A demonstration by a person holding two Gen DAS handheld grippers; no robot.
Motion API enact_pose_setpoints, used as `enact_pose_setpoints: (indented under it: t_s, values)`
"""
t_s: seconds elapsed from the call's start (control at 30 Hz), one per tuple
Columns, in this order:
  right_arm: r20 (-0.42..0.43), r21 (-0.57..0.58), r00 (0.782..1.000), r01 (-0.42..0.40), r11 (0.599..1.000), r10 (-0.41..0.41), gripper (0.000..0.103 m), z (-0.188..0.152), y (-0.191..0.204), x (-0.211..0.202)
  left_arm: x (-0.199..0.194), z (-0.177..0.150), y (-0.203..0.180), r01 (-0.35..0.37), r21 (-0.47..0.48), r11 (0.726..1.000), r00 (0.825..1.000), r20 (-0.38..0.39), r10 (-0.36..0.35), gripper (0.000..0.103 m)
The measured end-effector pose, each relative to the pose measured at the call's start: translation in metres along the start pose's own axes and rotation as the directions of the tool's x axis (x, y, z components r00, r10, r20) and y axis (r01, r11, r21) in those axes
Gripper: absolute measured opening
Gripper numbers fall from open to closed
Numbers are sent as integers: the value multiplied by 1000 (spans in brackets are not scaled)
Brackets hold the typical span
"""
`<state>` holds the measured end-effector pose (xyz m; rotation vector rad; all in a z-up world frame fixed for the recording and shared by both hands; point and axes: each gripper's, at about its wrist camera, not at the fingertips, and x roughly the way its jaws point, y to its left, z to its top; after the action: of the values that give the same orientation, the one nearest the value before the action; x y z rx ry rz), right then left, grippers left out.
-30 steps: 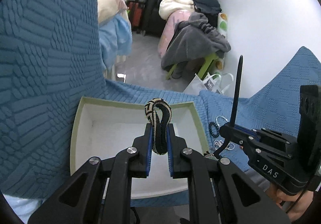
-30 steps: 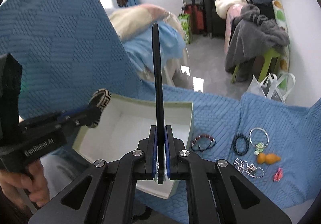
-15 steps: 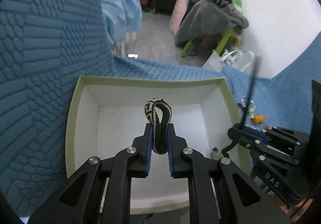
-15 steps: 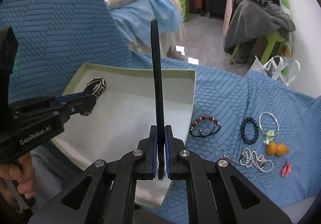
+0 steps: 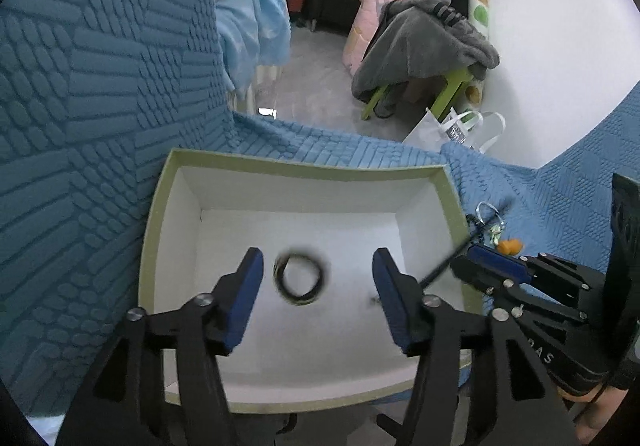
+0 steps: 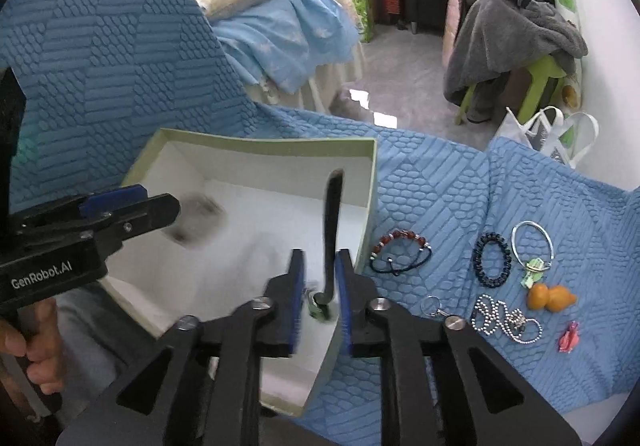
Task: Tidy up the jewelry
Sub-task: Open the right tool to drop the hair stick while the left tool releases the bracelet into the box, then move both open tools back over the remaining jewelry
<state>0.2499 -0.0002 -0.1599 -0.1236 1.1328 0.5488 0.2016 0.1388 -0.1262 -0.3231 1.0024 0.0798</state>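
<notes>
A green-rimmed white box (image 5: 160, 214) sits on the blue quilt; it also shows in the right wrist view (image 6: 370, 182). My left gripper (image 5: 318, 278) is open above the box, and a black-and-cream woven bracelet (image 5: 300, 278) is blurred between the jaws, free of them; in the right wrist view it is a dark blur (image 6: 198, 220). My right gripper (image 6: 320, 282) is open over the box's right side, with a thin black strap (image 6: 332, 230) with a small green end blurred between the jaws, apart from them.
On the quilt right of the box lie a red bead bracelet (image 6: 400, 252), a dark bead bracelet (image 6: 492, 258), a silver bangle (image 6: 532, 242), a bead chain (image 6: 504, 320), an orange gourd charm (image 6: 550, 298) and a pink charm (image 6: 570, 338). Bedroom clutter lies beyond.
Both grippers opened. The left one let go of the woven bracelet over the box, and the right one let go of the black strap, which has dropped lower.
</notes>
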Motion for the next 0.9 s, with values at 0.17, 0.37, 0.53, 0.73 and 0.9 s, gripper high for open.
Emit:
enact_pose_setpoints:
  t_s: [0.17,0.37,0.53,0.73,0.9]
  values:
    - [52,-21,998,31,999,-30,24,3,-1,-18,-21,7,-6,-5,-10,1000,998,58,5,62]
    - [152,-15,987,59,998,-56,30,5,-11,-50,-51,9,-17,15,-22,1000,989,150,-12,62]
    - [236,-33,970,60,998,-50,31,2,-18,-78,-65,11,-35,42,-2,999,978,202,-41,62]
    - [306,-38,949,86,996,-70,31,-4,-28,-104,-69,11,-59,75,33,997,971,224,-80,62]
    - [334,-16,938,106,994,-95,31,-12,-46,-117,-66,7,-76,91,58,994,968,231,-102,62]
